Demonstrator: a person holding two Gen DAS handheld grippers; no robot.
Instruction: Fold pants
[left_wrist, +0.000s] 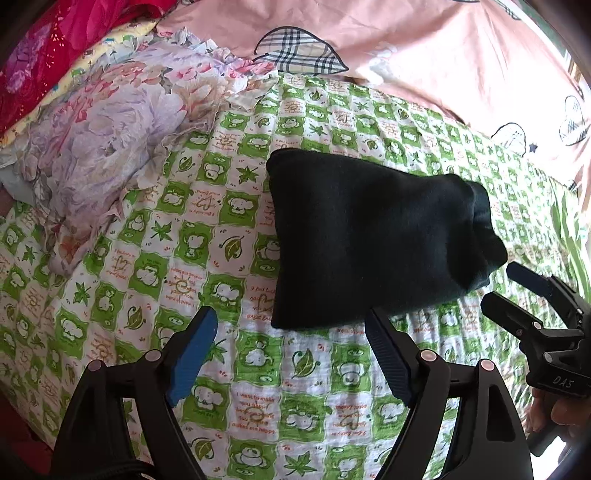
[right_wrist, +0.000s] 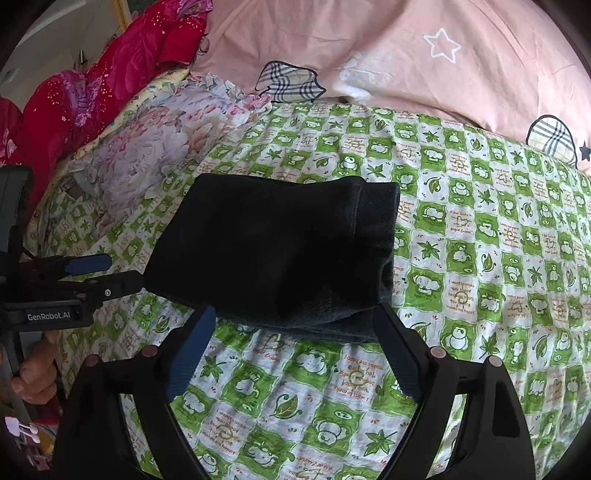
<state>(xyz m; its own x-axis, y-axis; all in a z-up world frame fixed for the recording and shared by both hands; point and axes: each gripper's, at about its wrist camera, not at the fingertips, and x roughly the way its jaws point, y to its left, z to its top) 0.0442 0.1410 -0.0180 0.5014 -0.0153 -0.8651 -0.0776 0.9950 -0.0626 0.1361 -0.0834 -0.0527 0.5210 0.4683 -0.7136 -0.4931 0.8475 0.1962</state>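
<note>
The black pants (left_wrist: 373, 236) lie folded into a compact rectangle on the green-and-white checked sheet (left_wrist: 207, 229); they also show in the right wrist view (right_wrist: 273, 251). My left gripper (left_wrist: 291, 332) is open and empty, just short of the bundle's near edge. My right gripper (right_wrist: 295, 325) is open and empty, its fingertips at the bundle's near edge. The right gripper shows at the right of the left wrist view (left_wrist: 513, 288), beside the bundle's right end. The left gripper shows at the left of the right wrist view (right_wrist: 110, 273), next to the bundle's left side.
A floral quilt (left_wrist: 107, 140) is bunched at the left. A pink duvet (left_wrist: 406, 48) with plaid patches lies behind. Red bedding (right_wrist: 85, 88) sits at the far left. The sheet (right_wrist: 498, 258) stretches out to the right of the pants.
</note>
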